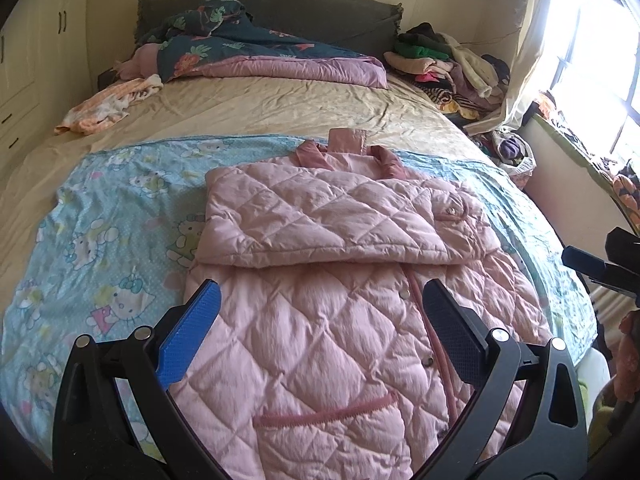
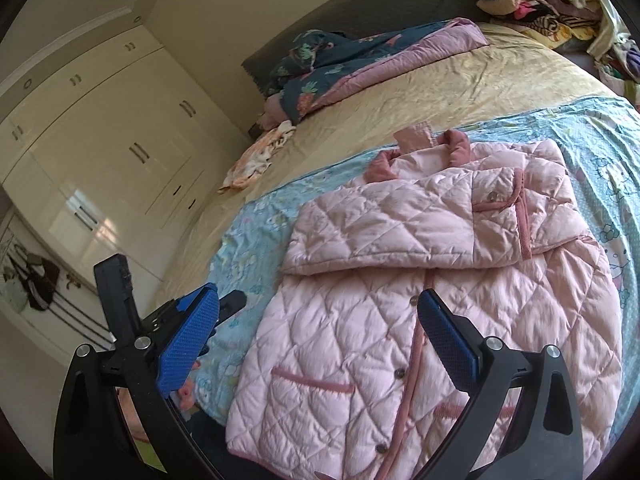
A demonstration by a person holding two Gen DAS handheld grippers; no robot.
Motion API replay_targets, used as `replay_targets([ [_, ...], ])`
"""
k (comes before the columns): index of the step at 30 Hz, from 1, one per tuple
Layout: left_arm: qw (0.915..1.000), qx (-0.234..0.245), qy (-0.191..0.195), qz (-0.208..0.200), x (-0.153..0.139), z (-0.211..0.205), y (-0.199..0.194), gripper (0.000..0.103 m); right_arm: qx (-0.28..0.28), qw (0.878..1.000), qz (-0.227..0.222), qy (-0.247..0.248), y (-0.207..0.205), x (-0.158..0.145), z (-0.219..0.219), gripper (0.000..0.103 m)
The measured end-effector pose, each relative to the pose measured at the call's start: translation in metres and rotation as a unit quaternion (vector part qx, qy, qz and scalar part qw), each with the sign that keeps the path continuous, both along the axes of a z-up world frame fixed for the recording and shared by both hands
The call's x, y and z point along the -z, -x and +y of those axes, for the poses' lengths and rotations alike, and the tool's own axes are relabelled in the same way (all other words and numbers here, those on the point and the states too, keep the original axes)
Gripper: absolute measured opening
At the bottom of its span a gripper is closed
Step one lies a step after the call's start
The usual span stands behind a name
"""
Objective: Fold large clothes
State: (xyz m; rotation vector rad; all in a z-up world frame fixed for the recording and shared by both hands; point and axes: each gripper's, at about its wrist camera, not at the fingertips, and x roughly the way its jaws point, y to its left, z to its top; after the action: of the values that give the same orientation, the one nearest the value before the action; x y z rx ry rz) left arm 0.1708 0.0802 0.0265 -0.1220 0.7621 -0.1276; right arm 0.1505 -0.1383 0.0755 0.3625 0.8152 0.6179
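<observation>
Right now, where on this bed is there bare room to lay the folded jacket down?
The beige sheet is bare between the cartoon blanket and the floral quilt. The blanket's left side, beside the pink jacket, is free too. The far right corner is crowded with piled clothes.

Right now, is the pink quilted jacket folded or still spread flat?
Partly folded: the pink quilted jacket has both sleeves laid across its chest, while the lower body lies spread out.

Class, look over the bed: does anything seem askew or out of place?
Yes. A heap of unfolded clothes is piled at the bed's far corner by the window, and a peach cloth lies crumpled near the bedding. The pink quilted jacket lies flat, sleeves folded across.
</observation>
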Motion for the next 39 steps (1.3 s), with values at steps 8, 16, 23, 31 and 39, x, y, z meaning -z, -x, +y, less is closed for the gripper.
replay_targets([
  [8, 1.0000, 0.000, -0.006, -0.005, 0.010, -0.003, 0.025, 0.095, -0.003, 1.000, -0.021, 0.011, 0.033, -0.003, -0.008, 0.099],
  [16, 1.0000, 0.002, -0.004, -0.006, 0.020, -0.003, 0.044, 0.095, -0.005, 1.000, -0.017, 0.024, 0.057, 0.008, -0.018, 0.099],
  [23, 1.0000, -0.003, -0.005, -0.001, 0.028, 0.003, 0.056, 0.095, -0.007, 0.999, -0.007, 0.051, 0.079, 0.030, -0.026, 0.099],
  [31, 0.9998, -0.012, -0.017, 0.002, 0.037, 0.007, 0.065, 0.095, 0.018, 0.994, -0.013, 0.108, 0.094, 0.055, -0.045, 0.099],
  [39, 0.9994, -0.010, -0.029, 0.015, 0.059, 0.006, 0.078, 0.095, 0.069, 0.985, -0.024, 0.156, 0.098, 0.079, -0.076, 0.099],
])
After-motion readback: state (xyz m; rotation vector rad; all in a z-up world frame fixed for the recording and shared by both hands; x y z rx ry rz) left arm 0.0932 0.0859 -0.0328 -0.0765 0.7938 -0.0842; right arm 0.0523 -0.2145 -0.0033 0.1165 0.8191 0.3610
